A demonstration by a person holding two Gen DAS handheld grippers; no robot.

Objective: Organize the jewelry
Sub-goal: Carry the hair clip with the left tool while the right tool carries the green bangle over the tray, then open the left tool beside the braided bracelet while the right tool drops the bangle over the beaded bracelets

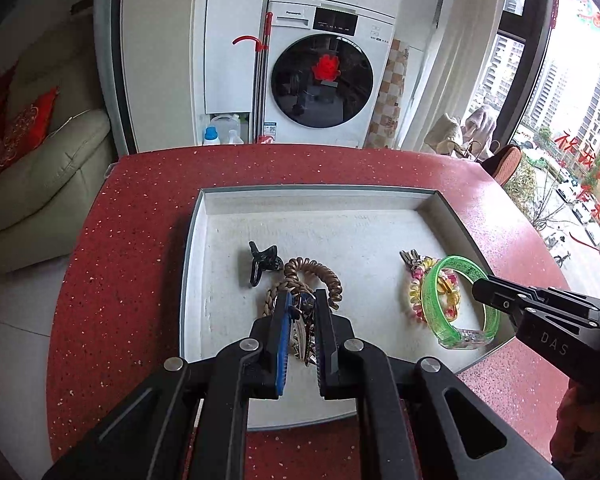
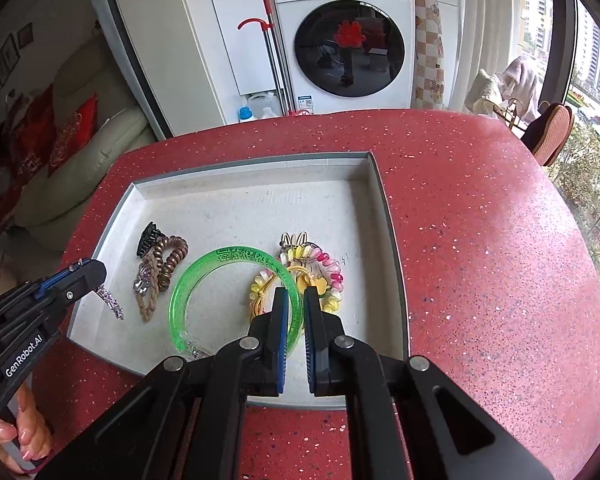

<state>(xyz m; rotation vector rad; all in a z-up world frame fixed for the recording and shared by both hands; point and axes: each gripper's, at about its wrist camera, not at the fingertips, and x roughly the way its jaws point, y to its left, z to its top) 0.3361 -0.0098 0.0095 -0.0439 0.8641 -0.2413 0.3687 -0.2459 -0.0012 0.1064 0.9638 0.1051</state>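
Worktop, red and speckled, carries a shallow white tray where all the jewelry lies. Behind it both views show a washing machine and a pale sofa.

Only the right wrist view shows a hand wrapped round the left gripper's handle, and a sparkly hair clip hanging from its tip over the tray's near left corner. In the left wrist view the same clip sits pinched between that gripper's jaws.

The right gripper has its jaws pressed onto the rim of a green bangle, which leans over a beaded bracelet at the tray's right side; the left view shows this from the side, the bangle tilted up.

Left of these lie a brown spiral hair tie, a braided band and a black claw clip.
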